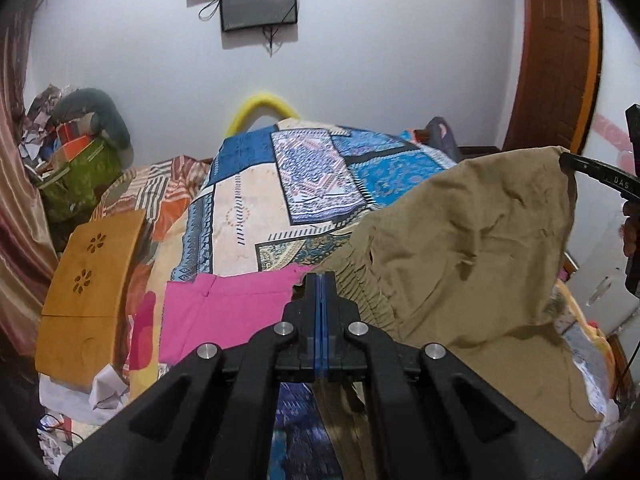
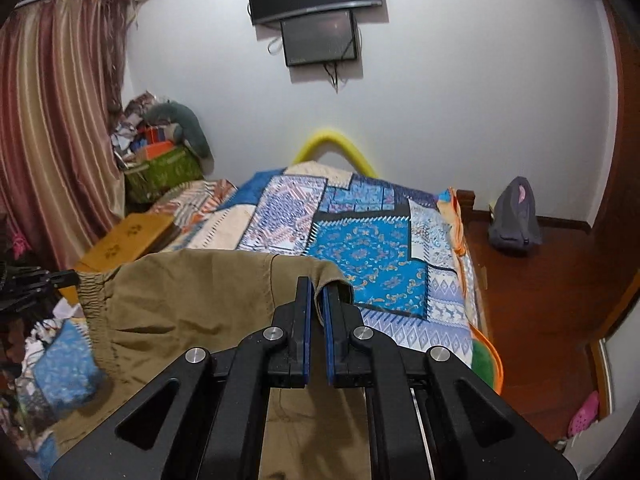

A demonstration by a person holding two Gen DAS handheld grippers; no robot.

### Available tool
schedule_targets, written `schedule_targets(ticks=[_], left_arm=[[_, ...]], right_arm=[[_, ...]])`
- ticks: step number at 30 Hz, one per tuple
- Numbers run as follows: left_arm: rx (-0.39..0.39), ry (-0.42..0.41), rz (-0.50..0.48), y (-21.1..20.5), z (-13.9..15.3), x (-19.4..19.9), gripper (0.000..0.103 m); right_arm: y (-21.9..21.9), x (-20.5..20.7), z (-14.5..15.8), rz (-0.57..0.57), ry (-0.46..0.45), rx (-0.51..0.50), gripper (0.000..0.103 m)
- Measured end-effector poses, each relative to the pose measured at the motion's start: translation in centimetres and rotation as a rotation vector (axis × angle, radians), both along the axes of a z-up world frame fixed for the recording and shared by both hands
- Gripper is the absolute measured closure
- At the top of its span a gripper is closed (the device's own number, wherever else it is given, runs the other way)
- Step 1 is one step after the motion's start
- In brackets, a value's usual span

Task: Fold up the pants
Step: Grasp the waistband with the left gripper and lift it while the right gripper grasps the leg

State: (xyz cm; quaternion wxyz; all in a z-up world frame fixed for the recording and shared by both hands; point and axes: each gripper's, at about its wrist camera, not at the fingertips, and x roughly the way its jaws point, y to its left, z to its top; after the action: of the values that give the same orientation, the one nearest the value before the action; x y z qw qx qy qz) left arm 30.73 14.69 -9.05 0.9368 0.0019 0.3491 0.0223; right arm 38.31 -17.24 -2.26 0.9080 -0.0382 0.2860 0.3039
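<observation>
Left wrist view: the left hand-held gripper [image 1: 320, 280] has its jaws pressed together on the gathered elastic waistband of the pants [image 1: 460, 248]. The pants are khaki, creased, and hang raised above the bed [image 1: 256, 216], stretched toward the right hand-held gripper [image 1: 568, 160], which pinches the far corner of the waist. A pink cloth [image 1: 224, 312] lies flat on the patchwork bedspread just left of the jaws. A tan perforated board [image 1: 92, 280] rests at the left bed edge.

Right wrist view: the right hand-held gripper [image 2: 316, 292] is clamped on a fold of the pants [image 2: 192, 300] at the waist corner; the cloth fills the narrow gap between the blue pads. The waistband spans to the left hand-held gripper [image 2: 60, 280] at the left border. The bedspread beyond the pants is uncovered. Wooden floor [image 2: 540, 280] runs along the right bed edge, with a grey backpack [image 2: 514, 224] against the wall. A striped curtain [image 2: 56, 120] hangs at left; two screens [image 2: 316, 12] are mounted on the wall.
</observation>
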Motion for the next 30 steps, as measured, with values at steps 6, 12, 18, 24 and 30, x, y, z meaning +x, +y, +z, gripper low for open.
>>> schedule_targets(ticks=[6, 12, 18, 24, 30], left_arm=[[-0.010, -0.018, -0.043, -1.4, 1.9, -4.6, 0.103], [0.013, -0.029, -0.093, -3.1, 2.6, -9.5, 0.103], [0.005, -0.015, -0.113, -4.0, 1.6, -13.7, 0.103], [-0.012, 0.020, -0.125, -4.5, -0.6, -17.1, 0.103], [-0.024, 0.090, -0.125, -4.8, -3.9, -19.6, 0.103]], right_arm=[[-2.4, -4.8, 1.4, 0.001, -0.026, 0.039, 0.098], [-4.4, -9.4, 1.4, -0.002, -0.032, 0.059, 0.098], [-6.5, -13.6, 0.1, -0.024, -0.004, 0.071, 0.098], [-7.5, -17.2, -1.9, -0.031, 0.031, 0.051, 0.098], [-8.5, -20.1, -5.7, -0.061, 0.111, 0.054, 0.098]])
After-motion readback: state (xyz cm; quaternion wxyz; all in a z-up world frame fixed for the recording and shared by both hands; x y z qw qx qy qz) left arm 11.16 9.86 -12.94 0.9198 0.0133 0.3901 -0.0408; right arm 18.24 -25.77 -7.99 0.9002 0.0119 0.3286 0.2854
